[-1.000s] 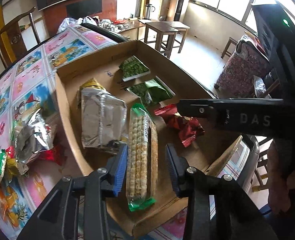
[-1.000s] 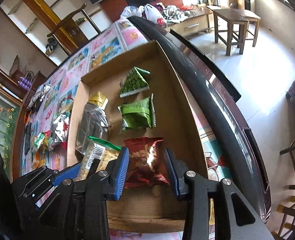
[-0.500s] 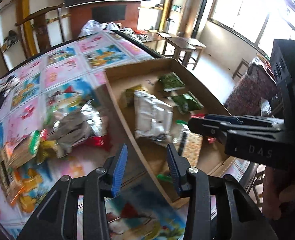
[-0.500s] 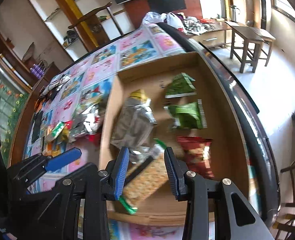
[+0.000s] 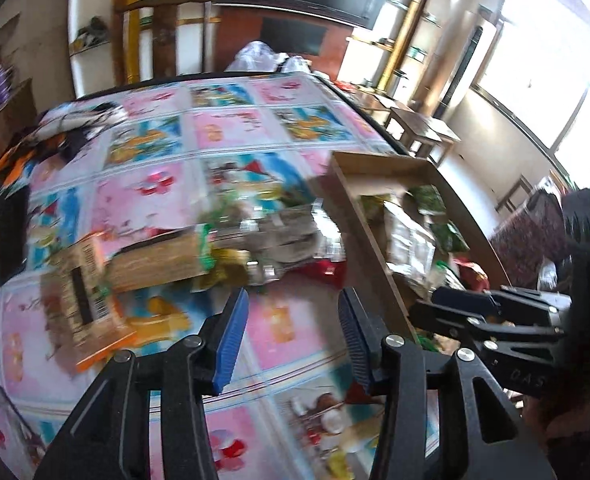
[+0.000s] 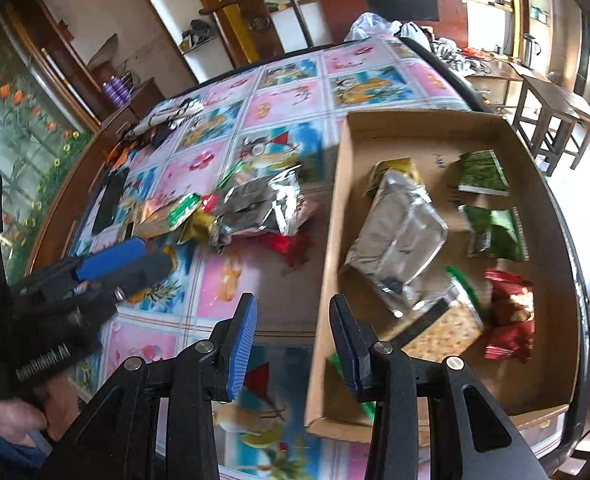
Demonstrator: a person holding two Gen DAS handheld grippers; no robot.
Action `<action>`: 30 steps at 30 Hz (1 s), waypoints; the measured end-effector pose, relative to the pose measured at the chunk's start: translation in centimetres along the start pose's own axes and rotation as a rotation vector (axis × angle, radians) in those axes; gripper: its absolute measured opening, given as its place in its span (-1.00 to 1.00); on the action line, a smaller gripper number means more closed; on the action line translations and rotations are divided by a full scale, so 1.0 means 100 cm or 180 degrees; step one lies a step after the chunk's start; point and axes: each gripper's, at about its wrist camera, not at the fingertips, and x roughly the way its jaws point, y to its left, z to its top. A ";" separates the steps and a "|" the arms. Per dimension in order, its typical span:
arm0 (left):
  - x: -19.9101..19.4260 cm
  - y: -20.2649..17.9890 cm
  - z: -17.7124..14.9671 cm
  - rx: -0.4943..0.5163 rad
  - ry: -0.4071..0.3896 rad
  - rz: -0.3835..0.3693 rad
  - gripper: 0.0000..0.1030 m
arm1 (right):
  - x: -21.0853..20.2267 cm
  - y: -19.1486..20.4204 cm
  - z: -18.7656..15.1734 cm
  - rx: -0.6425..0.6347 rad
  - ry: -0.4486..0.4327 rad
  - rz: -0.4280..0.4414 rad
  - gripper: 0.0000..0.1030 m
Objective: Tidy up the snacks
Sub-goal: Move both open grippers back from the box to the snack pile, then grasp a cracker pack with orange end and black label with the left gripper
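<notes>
A patterned cloth (image 6: 287, 96) of pink and blue picture squares covers the worktop (image 6: 575, 264). A dark flat object, perhaps a phone (image 6: 109, 200), lies near its left edge. Beyond the far edge stands a wooden chair (image 6: 255, 4) before wall shelves (image 6: 199, 36). Small wooden tables (image 6: 551, 108) stand far right, a kettle (image 6: 531, 46) behind.

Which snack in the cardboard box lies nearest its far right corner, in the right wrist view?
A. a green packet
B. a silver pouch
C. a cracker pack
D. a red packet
A: the green packet lies nearest that corner of the cardboard box, beyond the other snacks.
</notes>
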 end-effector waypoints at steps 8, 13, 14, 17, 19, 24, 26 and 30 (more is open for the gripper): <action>-0.012 0.064 -0.002 -0.0433 -0.0035 0.0250 0.13 | 0.004 0.012 -0.002 -0.0029 0.0062 -0.0013 -0.15; -0.008 0.107 -0.013 -0.0759 0.0083 0.0474 0.28 | 0.003 0.008 -0.003 0.0053 0.0061 -0.0049 -0.13; -0.007 0.115 -0.016 -0.0832 0.0105 0.0526 0.29 | 0.002 0.007 -0.003 0.0061 0.0053 -0.0056 -0.13; -0.001 0.129 -0.021 -0.0949 0.0189 0.0638 0.37 | -0.002 0.004 -0.004 0.0096 0.0018 -0.0085 -0.10; 0.007 0.133 -0.022 -0.0991 0.0267 0.0707 0.39 | -0.002 0.002 -0.005 0.0114 0.0028 -0.0101 -0.09; 0.024 0.136 -0.020 -0.0986 0.0333 0.0807 0.47 | -0.003 -0.003 -0.008 0.0118 0.0049 -0.0136 -0.09; 0.035 0.138 -0.015 -0.0971 0.0364 0.0934 0.47 | -0.003 -0.006 -0.009 0.0134 0.0050 -0.0157 -0.09; 0.050 0.153 -0.004 -0.1017 0.0384 0.1119 0.47 | -0.006 -0.013 -0.012 0.0158 0.0055 -0.0193 -0.09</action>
